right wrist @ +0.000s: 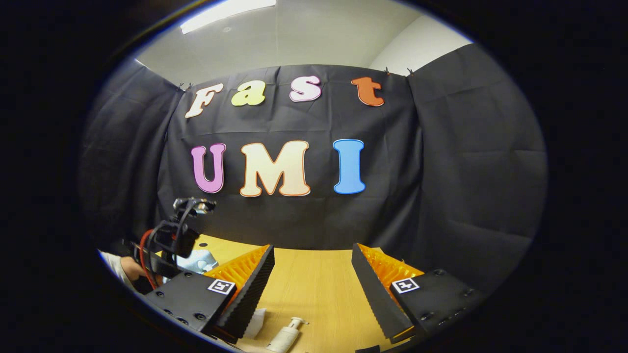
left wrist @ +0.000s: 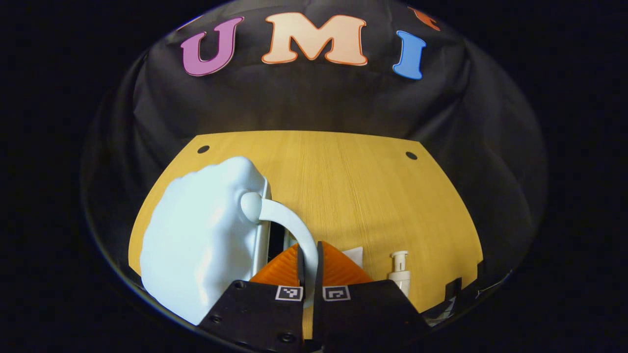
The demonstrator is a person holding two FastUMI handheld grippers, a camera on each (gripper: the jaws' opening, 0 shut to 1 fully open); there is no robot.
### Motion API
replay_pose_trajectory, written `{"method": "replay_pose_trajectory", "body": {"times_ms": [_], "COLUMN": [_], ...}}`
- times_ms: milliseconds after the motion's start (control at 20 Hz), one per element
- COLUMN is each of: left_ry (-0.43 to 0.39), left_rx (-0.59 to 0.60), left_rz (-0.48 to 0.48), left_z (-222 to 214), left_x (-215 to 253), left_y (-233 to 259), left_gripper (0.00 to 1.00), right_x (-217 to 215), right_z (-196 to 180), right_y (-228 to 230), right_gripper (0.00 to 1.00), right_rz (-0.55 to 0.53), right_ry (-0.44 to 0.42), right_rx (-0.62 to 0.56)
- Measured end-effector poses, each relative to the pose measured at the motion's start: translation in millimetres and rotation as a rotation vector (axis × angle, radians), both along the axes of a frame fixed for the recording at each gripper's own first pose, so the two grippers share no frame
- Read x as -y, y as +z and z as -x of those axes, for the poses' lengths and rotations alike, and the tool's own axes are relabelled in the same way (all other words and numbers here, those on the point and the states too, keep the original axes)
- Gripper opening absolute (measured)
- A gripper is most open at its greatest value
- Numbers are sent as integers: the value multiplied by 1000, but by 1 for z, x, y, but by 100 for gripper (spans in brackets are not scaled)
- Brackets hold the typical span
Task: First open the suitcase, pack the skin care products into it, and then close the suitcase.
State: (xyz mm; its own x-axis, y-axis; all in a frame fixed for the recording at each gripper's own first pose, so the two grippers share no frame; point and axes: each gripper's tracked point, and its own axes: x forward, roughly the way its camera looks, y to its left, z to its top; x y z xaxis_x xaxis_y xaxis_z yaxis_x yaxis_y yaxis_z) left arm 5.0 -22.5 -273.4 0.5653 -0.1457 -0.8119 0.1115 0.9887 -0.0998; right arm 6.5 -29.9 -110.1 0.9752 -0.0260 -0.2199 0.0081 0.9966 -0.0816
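**A staged recording booth, not a home**

Black cloth wall [right wrist: 466,162] hangs pinned on clips around a bare wooden table [left wrist: 343,186] with drilled holes. Above the cloth, a plain white ceiling [right wrist: 304,39] with a strip light [right wrist: 228,14] suggests an office or lab room.

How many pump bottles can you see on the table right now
1: the pump bottle stands on the table, right of the left gripper; more may be hidden behind the suitcase.

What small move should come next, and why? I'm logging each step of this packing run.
Probably lift the lid further: the left gripper is shut on the handle of the pale suitcase, which is only cracked open, while the pump bottle lies unpacked on the table below the open right gripper.
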Motion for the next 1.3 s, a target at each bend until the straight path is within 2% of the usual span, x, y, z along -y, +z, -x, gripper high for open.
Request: {"method": "replay_pose_trajectory", "body": {"times_ms": [350,500,900,1050,1300], "left_ry": [38,48,127,141,250], "left_rx": [150,189,271,308,270], "left_rz": [-59,-115,-323,-456,-428], "left_z": [-22,-25,-48,-58,-58], "left_x": [-66,-101,-223,-282,-358], "left_y": [67,88,128,144,126], "left_gripper": [0,0,0,0,0], "right_x": [-31,-48,-96,-108,-136], "right_z": [-8,-11,-16,-18,-25], "right_y": [-2,-4,-7,-11,-19], "right_gripper": [100,100,99,99,99], "right_rz": [-38,-46,-46,-47,-32], "right_ry": [59,81,141,138,143], "right_rx": [9,8,19,17,5]}}
